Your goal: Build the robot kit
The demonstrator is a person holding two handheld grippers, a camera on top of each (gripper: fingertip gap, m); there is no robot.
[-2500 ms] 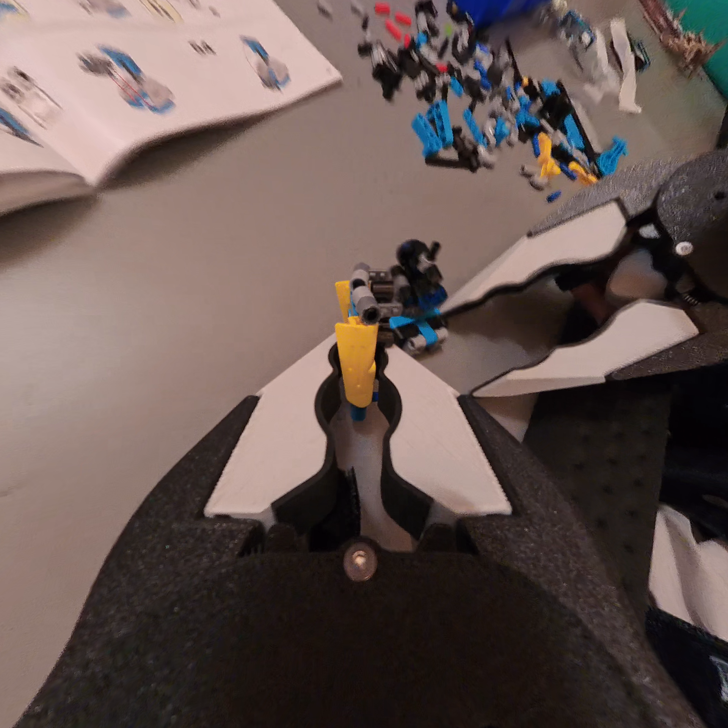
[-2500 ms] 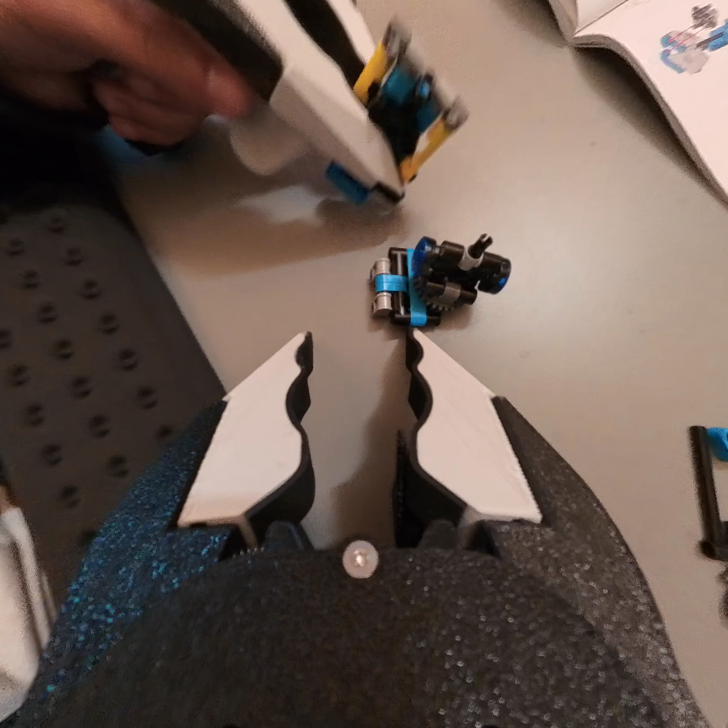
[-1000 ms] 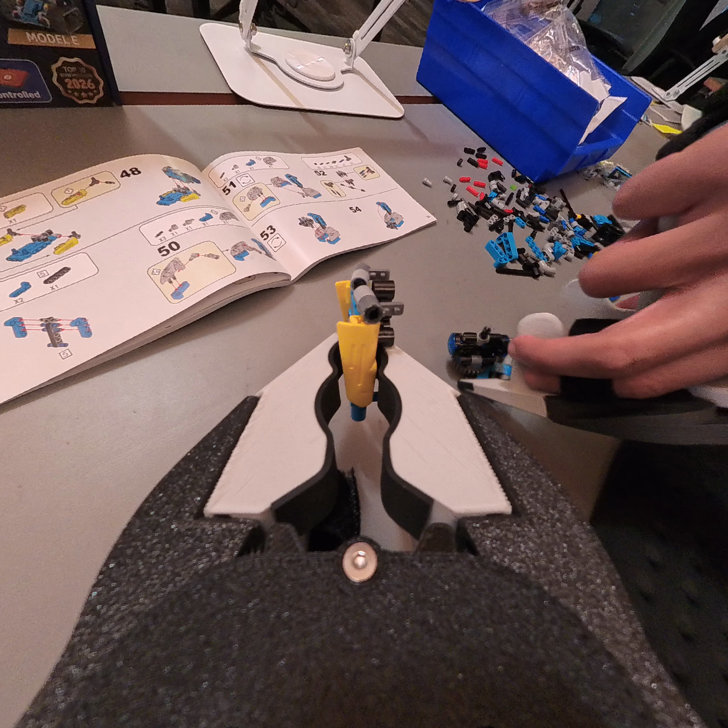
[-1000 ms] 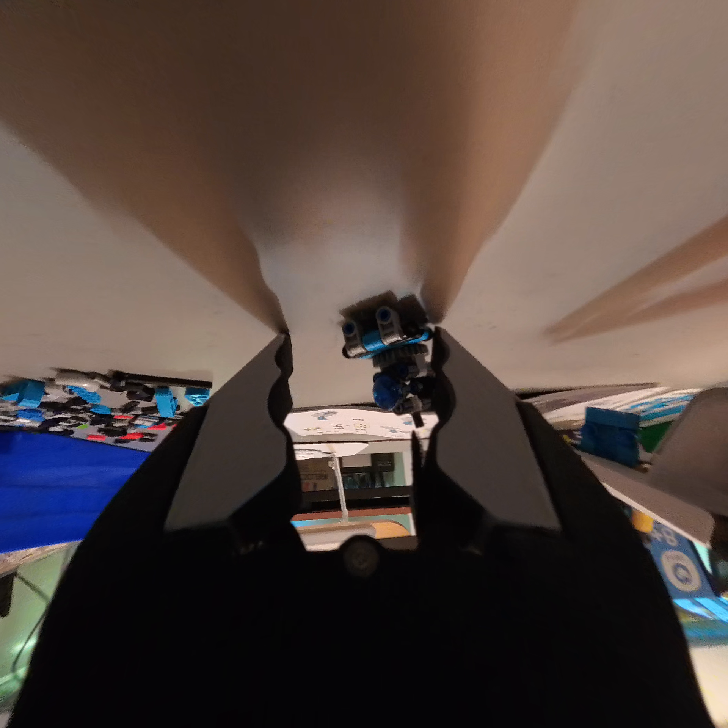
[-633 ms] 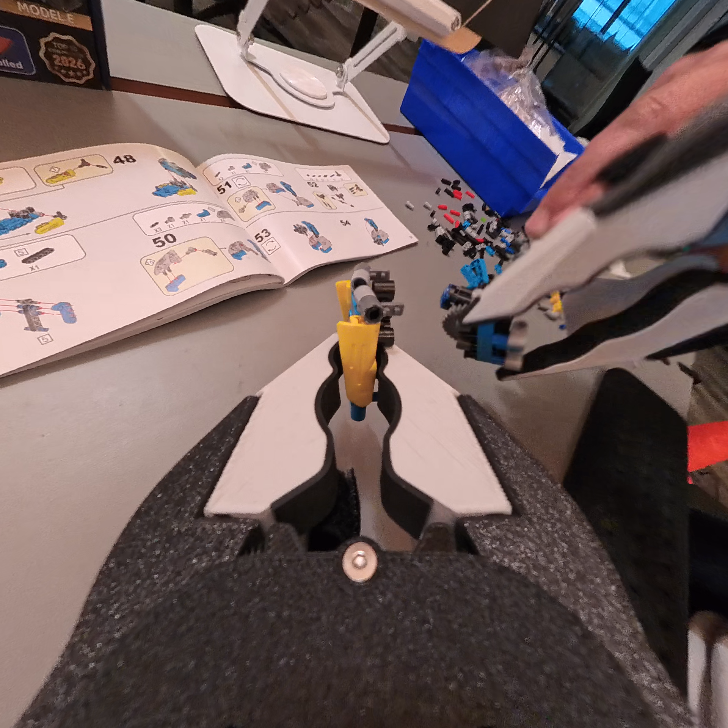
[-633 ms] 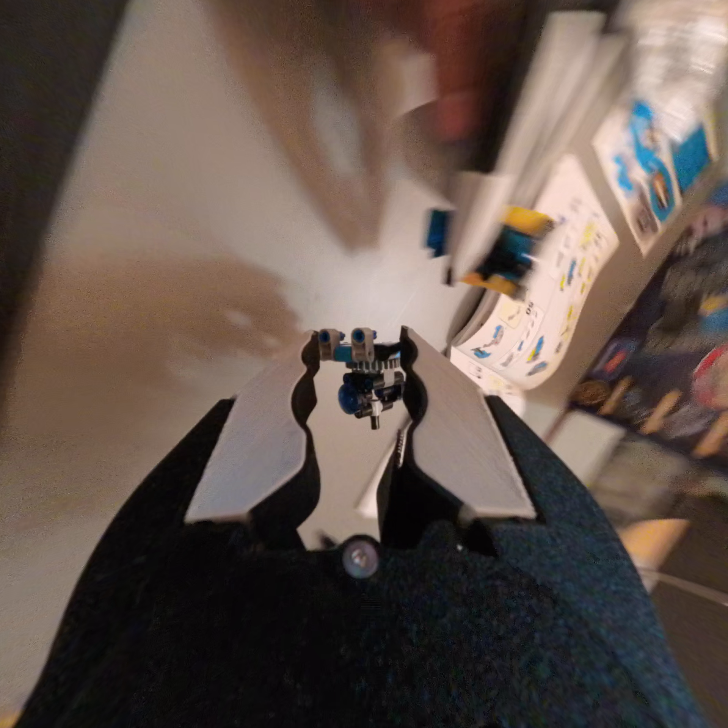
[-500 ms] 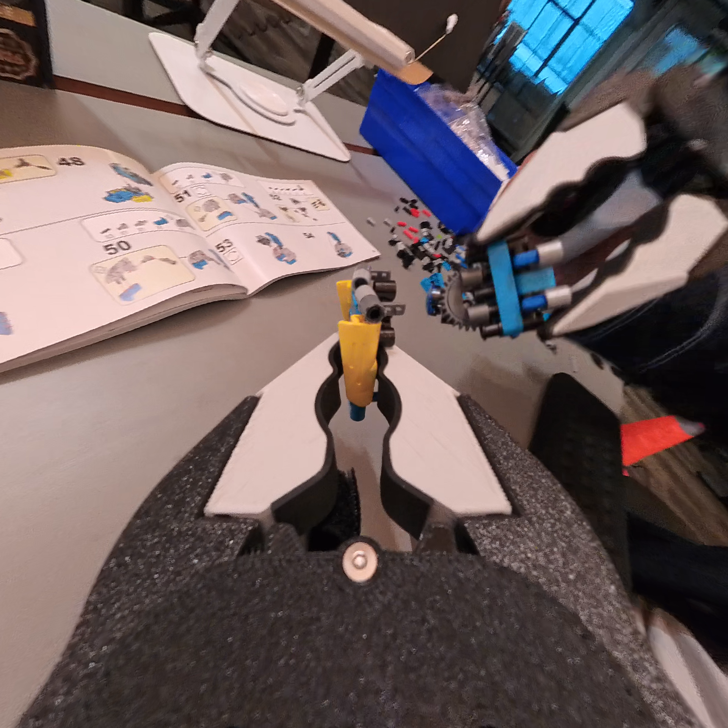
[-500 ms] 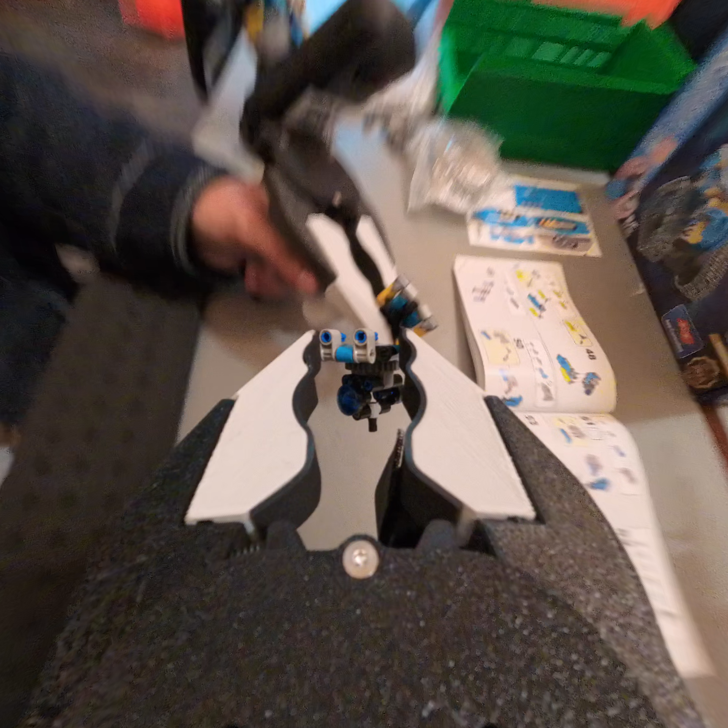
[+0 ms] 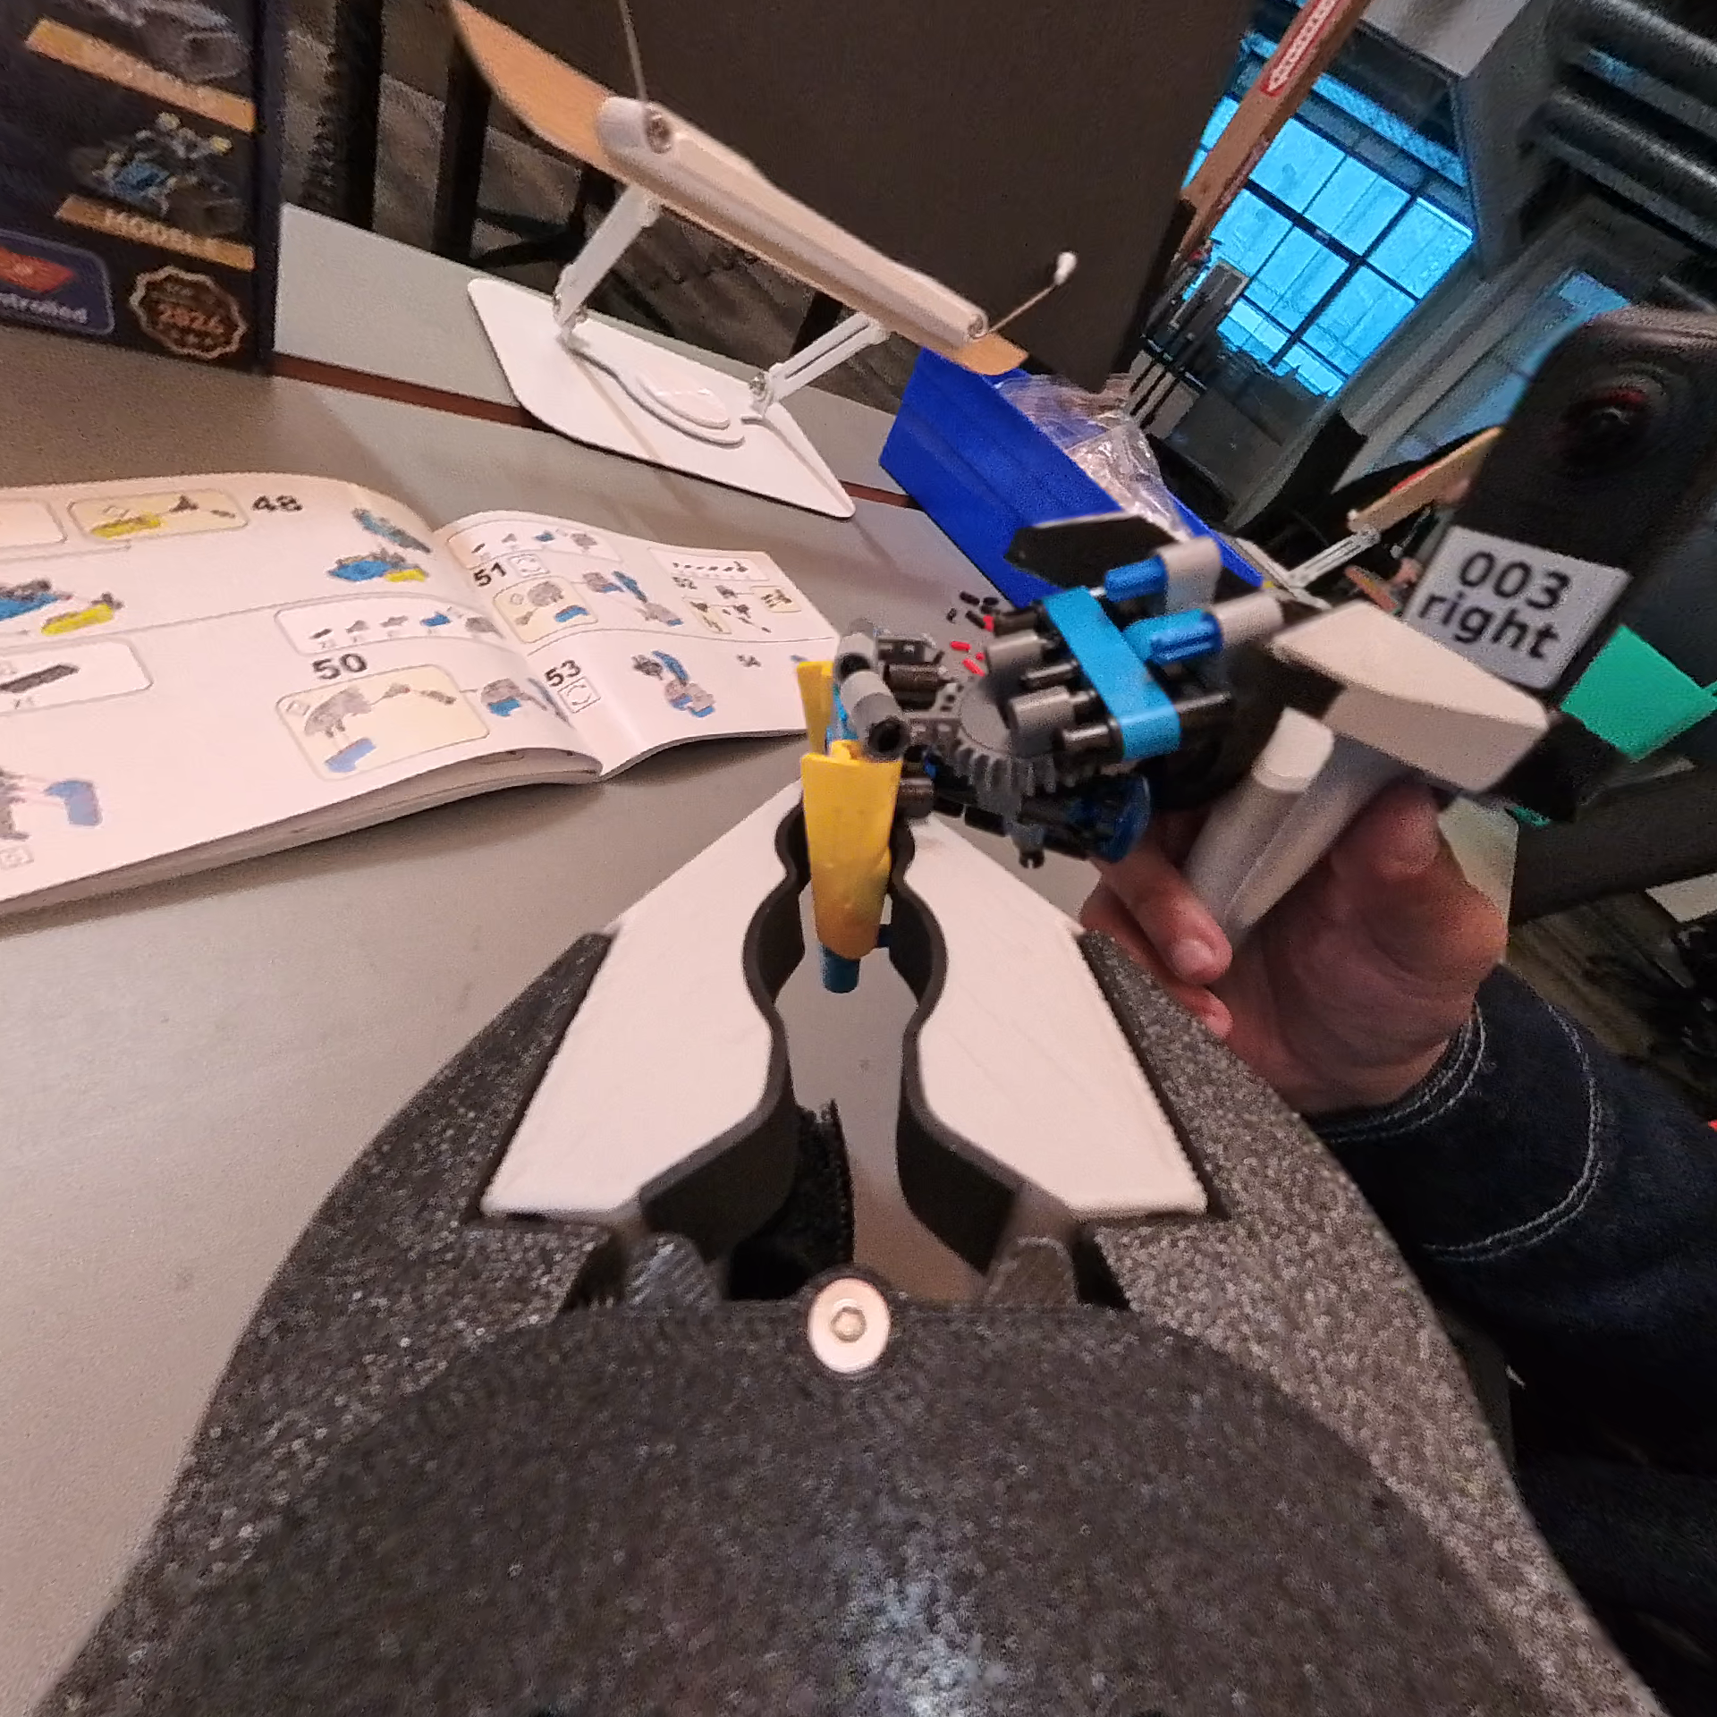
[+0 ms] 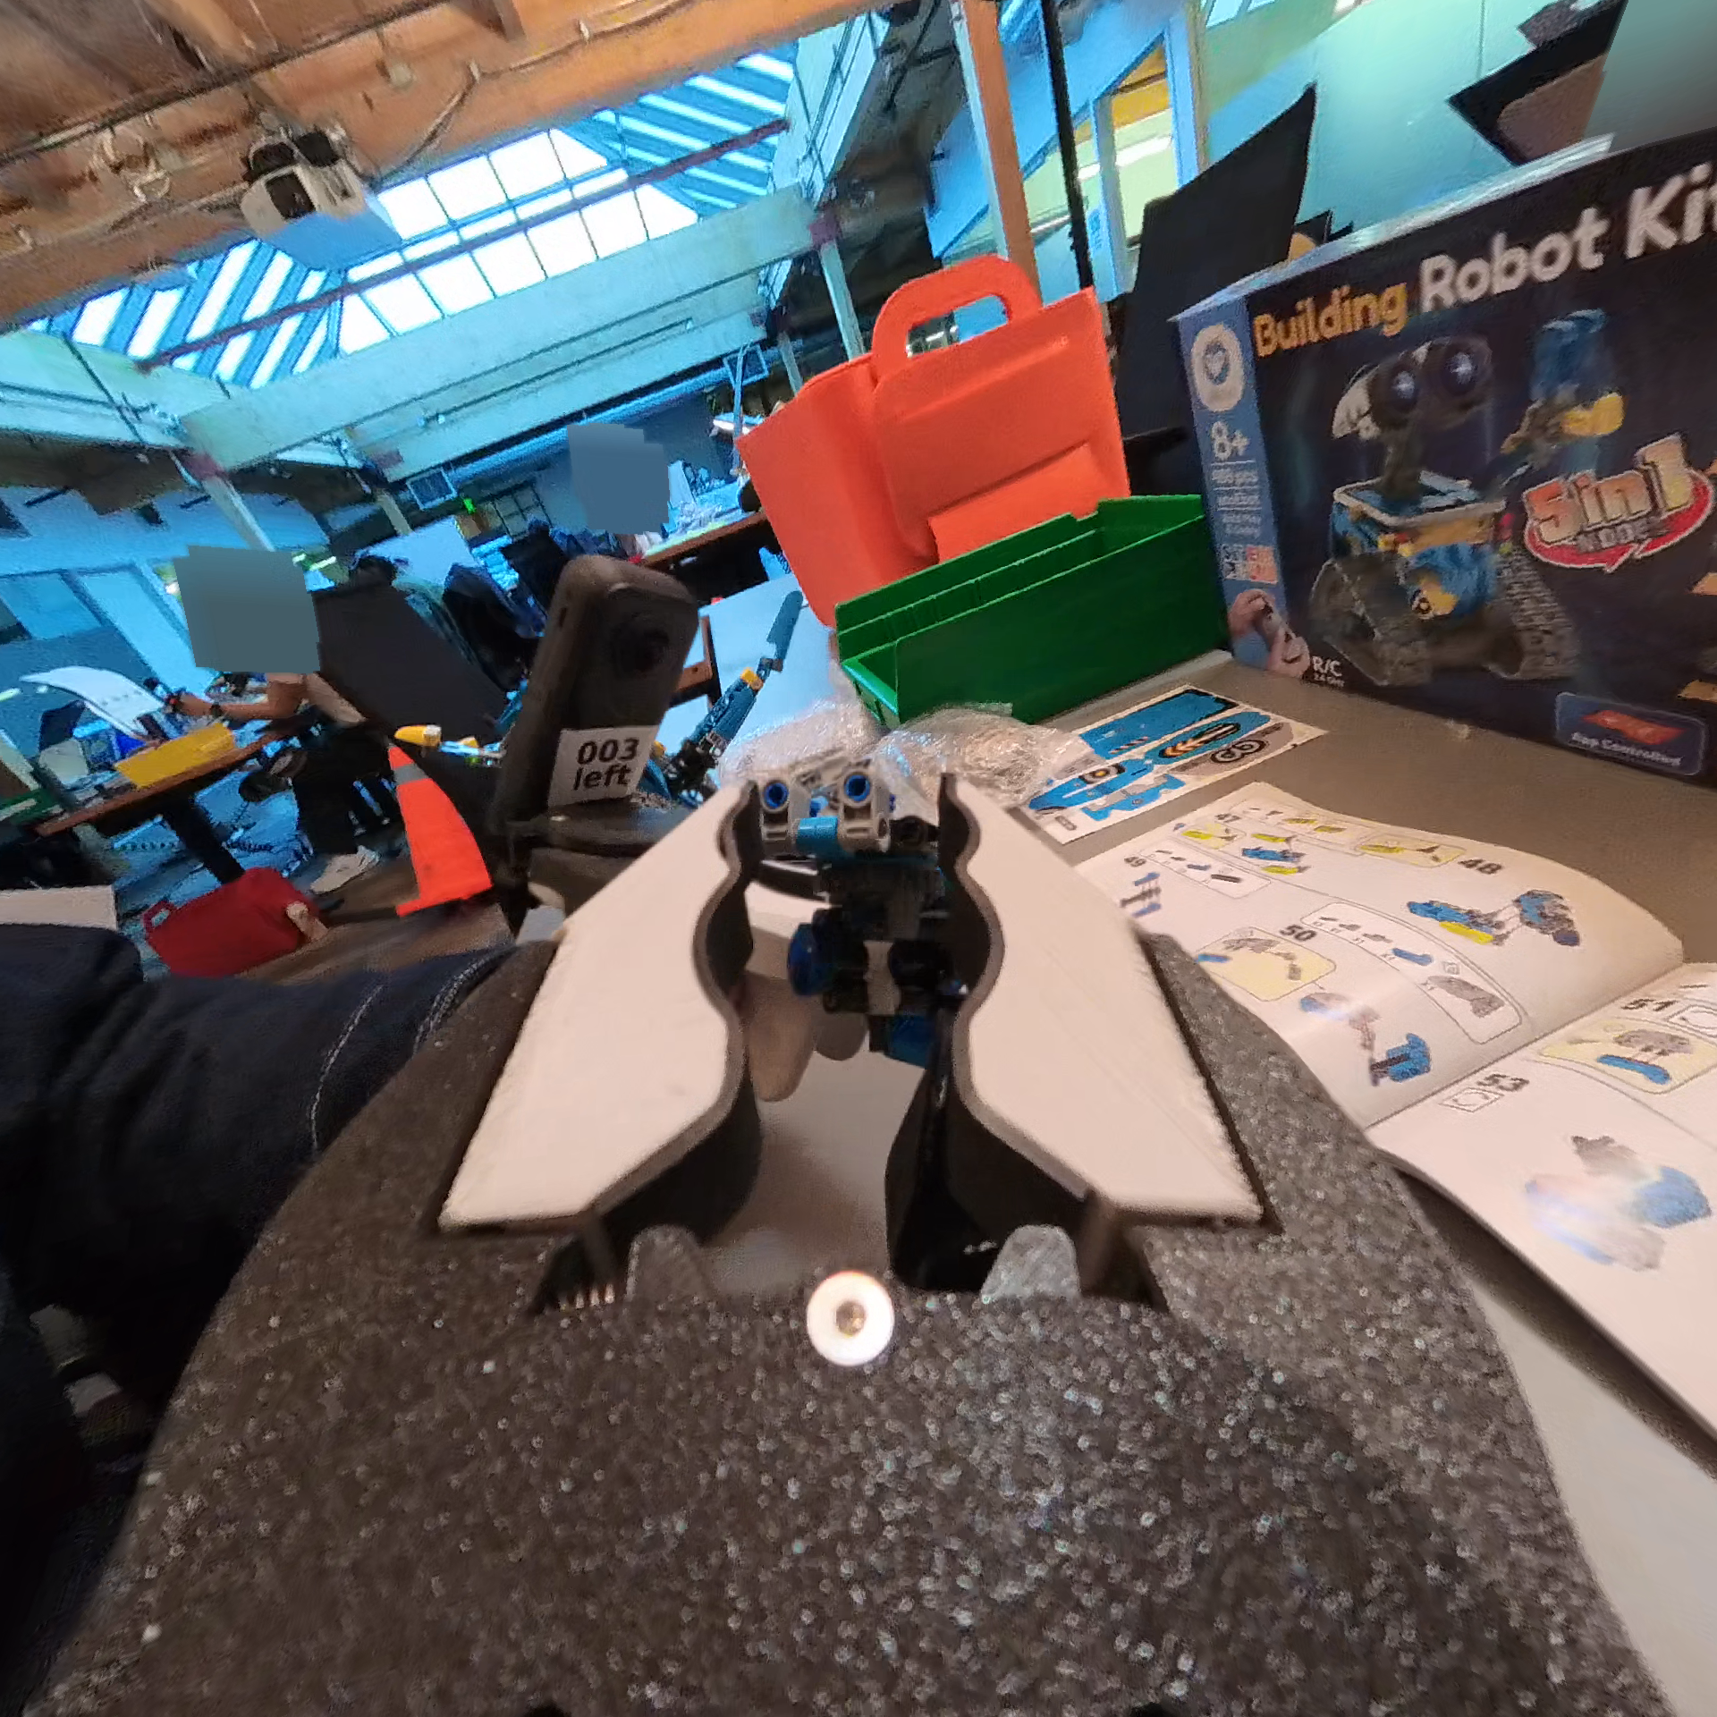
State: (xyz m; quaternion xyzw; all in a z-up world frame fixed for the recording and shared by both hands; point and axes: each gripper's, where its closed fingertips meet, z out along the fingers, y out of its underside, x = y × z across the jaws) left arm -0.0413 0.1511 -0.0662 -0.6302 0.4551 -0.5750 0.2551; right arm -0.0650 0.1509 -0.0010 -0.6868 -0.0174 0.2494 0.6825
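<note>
Above grey table [image 9: 279, 1022], yellow piece [image 9: 844, 855] between left tool [image 9: 847, 818] fingers.

— What sort of place is this?
— A big workshop hall. Skylights [image 10: 520, 195] run across the timber ceiling [image 10: 139, 65], letting in bluish daylight.
— And farther back?
— Pale beams and posts, and a work table [image 10: 139, 790] well off with people standing at it. An orange cone [image 10: 437, 836] stands on the floor nearby.
— The other side?
— A dark wall [image 9: 929, 139], then gridded windows [image 9: 1338, 279] glowing blue.
</note>
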